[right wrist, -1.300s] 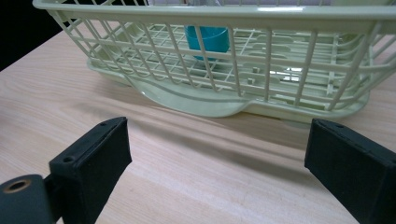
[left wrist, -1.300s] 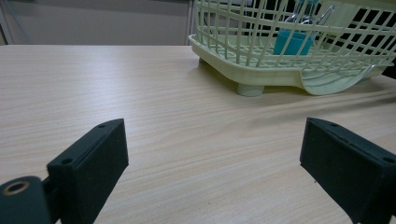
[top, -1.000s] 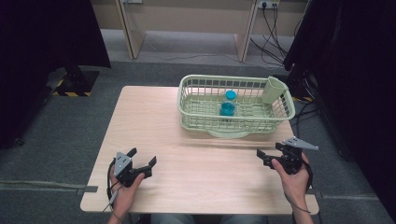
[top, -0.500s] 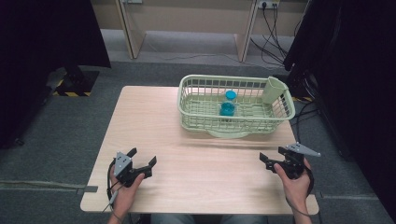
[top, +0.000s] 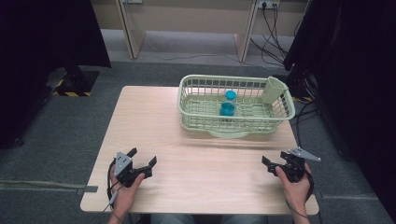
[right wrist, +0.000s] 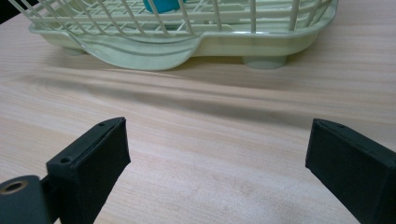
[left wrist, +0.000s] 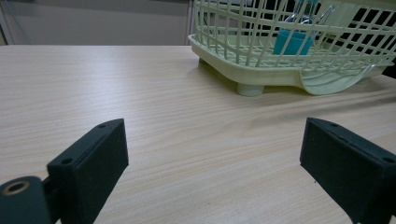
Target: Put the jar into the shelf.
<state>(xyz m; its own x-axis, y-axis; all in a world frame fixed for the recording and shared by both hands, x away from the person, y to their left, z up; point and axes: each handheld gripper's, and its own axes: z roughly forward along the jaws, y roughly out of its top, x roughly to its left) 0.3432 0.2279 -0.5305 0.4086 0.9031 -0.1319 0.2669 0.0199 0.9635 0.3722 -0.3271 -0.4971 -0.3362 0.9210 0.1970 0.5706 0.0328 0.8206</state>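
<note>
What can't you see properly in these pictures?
- Blue things in the basket: too small in the high view to tell what they are; the bars hide them in the left gripper view, and the top edge cuts them off in the right gripper view.
- Right gripper: the hand covers its body in the high view.

Your basket (top: 196, 119) is a pale green lattice drainer standing level on short feet at the far right of the table, with a drip lip jutting from its near side. A blue cup (top: 227, 109) sits in its middle, a second blue piece (top: 230, 95) just behind it, and a pale green holder (top: 274, 89) hangs at the far right corner.
</note>
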